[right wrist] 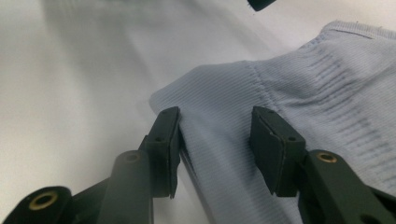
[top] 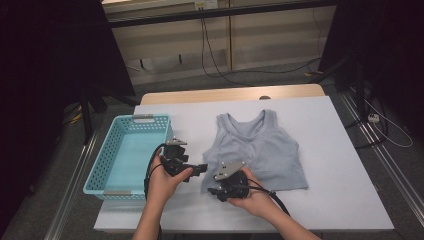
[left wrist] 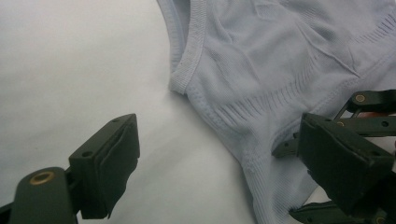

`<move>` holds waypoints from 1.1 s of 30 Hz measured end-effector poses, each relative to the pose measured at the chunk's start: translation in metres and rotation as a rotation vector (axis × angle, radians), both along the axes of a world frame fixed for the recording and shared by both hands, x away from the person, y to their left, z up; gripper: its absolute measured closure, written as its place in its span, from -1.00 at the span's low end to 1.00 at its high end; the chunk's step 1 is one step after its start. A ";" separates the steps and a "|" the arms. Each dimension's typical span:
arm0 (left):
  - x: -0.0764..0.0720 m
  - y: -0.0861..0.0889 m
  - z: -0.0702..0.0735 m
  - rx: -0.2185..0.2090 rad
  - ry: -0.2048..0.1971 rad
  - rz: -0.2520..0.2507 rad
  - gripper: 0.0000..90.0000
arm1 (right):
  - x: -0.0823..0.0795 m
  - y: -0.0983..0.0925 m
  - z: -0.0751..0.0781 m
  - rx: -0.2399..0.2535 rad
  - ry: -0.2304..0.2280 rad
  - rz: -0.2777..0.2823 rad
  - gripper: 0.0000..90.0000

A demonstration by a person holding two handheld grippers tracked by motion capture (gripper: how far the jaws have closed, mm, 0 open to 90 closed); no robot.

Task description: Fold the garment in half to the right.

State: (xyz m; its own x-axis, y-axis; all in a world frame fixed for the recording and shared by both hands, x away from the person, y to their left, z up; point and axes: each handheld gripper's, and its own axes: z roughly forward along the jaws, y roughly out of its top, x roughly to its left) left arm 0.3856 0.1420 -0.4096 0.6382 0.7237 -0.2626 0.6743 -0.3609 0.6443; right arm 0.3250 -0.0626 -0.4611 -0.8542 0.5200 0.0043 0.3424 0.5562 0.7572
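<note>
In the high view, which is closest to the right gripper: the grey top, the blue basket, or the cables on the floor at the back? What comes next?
From the right gripper:
1. Grey top: right at its jaws, at the hem's left corner.
2. Blue basket: to the left, beyond the left gripper.
3. Floor cables: far back, past the table.

Two handheld grippers at the hem of a grey tank top
The tank top (top: 257, 147) lies flat on the white table (top: 340, 200); the right gripper (top: 218, 190) sits at its lower left corner, the left gripper (top: 201, 168) just left of it, a turquoise basket (top: 107, 155) further left
</note>
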 end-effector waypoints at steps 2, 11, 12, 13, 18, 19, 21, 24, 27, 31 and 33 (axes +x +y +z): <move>0.001 -0.001 0.000 -0.001 0.007 -0.005 -0.69 | -0.001 0.002 0.000 -0.005 0.000 -0.024 0.25; 0.003 -0.003 -0.002 -0.020 0.017 -0.012 -0.69 | 0.003 -0.002 0.000 0.020 0.018 -0.070 0.65; 0.004 -0.003 -0.002 -0.019 0.015 -0.010 -0.69 | 0.003 -0.002 0.000 0.020 0.018 -0.072 0.68; 0.004 -0.003 -0.003 -0.015 0.015 -0.012 -0.69 | 0.003 -0.003 0.000 0.020 0.019 -0.078 0.72; 0.005 -0.005 -0.004 -0.012 0.023 -0.018 -0.69 | 0.004 -0.003 0.000 0.026 0.018 -0.086 0.80; 0.005 -0.006 -0.004 -0.019 0.024 -0.013 -0.69 | 0.003 -0.003 0.000 0.027 0.017 -0.087 0.82; 0.005 -0.008 -0.003 -0.019 0.017 -0.018 -0.69 | 0.004 -0.005 0.000 0.042 0.028 -0.091 0.84; 0.007 -0.009 0.000 -0.028 0.001 -0.012 -0.69 | 0.006 -0.009 0.000 0.096 0.086 -0.102 0.86; 0.011 -0.007 -0.001 -0.044 -0.006 0.015 -0.70 | 0.004 -0.013 0.003 0.126 0.109 -0.095 0.87; 0.016 -0.008 -0.003 -0.037 -0.002 0.028 -0.70 | 0.000 -0.017 0.011 0.156 0.112 -0.092 0.88; 0.018 -0.010 -0.003 -0.030 -0.001 0.020 -0.70 | -0.003 -0.019 0.014 0.165 0.113 -0.087 0.88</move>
State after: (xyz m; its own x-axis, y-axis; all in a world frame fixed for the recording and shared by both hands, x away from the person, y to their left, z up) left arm 0.4041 0.1318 -0.4129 0.6239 0.7283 -0.2834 0.6805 -0.3280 0.6552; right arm 0.3219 -0.0813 -0.4472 -0.7955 0.5760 0.1882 0.4712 0.3927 0.7898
